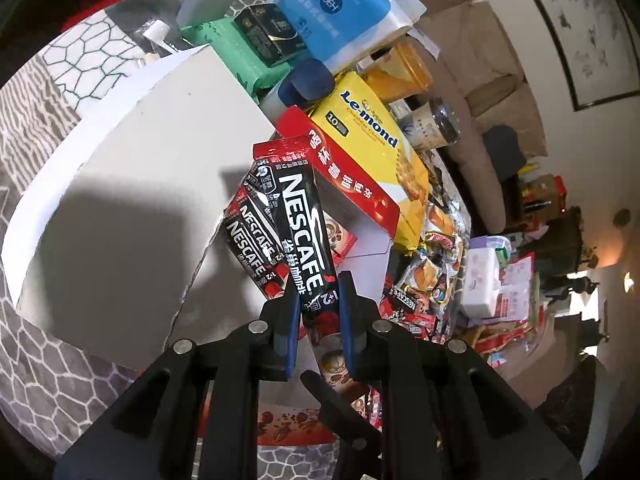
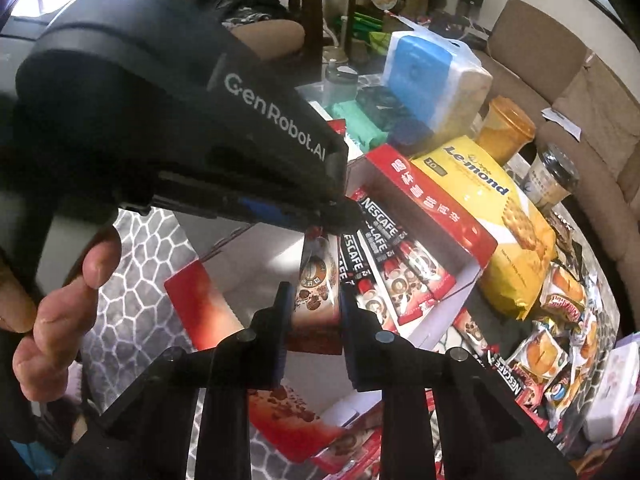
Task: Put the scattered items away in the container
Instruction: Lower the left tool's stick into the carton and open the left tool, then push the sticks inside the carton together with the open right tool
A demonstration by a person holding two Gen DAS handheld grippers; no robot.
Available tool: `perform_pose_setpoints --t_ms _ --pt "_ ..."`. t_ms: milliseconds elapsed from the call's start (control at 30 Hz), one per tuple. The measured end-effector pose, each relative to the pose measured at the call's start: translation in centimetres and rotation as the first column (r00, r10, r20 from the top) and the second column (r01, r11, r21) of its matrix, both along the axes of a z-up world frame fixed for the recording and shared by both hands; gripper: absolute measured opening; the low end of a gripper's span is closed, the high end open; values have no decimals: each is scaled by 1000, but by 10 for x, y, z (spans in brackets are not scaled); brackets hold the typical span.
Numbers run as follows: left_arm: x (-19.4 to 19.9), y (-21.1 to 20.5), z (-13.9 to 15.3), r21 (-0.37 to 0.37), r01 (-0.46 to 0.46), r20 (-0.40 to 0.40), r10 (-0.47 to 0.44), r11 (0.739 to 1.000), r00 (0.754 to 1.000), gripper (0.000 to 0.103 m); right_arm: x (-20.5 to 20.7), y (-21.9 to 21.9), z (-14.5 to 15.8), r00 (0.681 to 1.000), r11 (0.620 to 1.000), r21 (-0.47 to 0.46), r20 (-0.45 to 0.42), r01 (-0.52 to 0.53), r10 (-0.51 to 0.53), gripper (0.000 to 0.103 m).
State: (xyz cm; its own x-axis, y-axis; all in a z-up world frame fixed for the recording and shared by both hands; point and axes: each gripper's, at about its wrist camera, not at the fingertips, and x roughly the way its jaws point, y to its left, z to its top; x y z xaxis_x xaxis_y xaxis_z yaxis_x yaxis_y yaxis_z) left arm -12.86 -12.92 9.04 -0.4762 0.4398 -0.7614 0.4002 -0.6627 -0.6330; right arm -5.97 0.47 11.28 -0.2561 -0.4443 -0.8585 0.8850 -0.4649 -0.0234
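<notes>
My left gripper [image 1: 316, 300] is shut on a black and red Nescafe sachet [image 1: 300, 224], held upright over the open red and white Nescafe box [image 1: 356, 196]. Two more sachets [image 1: 252, 240] stand inside the box beside it. In the right wrist view the left gripper's body [image 2: 180, 128] reaches over the box [image 2: 436, 216], where several sachets [image 2: 384, 256] lie. My right gripper [image 2: 314, 320] is shut on the box's near red flap [image 2: 316, 296]. More loose sachets [image 2: 508, 372] lie on the table at the right.
A yellow Le-mond biscuit pack [image 1: 376, 136], a blue pouch [image 1: 340, 4], a green pack [image 1: 240, 48], cups [image 1: 432, 124] and snack packets [image 1: 440, 240] crowd the right. A large white lid [image 1: 132, 184] lies to the left on the grey patterned cloth [image 1: 52, 364].
</notes>
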Motion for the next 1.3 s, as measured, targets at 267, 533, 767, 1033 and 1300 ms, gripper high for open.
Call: perform_pose_setpoints --t_ms 267,533,767,1033,1300 --pt "-2 -6 -3 -35 44 12 -44 998 999 29 -14 -7 -5 998 994 84 0 -70 70 21" --pt "13 -32 16 -88 83 -37 -86 993 996 43 -44 -18 -27 988 954 260 -13 -147 155 19" --pt "21 -48 22 -100 103 -54 -109 990 993 43 -57 -25 -57 963 893 362 61 -268 263 18" --pt "21 -46 28 -95 128 -82 -136 987 987 43 -50 -25 -77 937 815 469 101 -341 333 17" --pt "22 -43 25 -88 140 -77 -147 986 986 43 -73 -38 -92 938 785 533 51 -315 342 17"
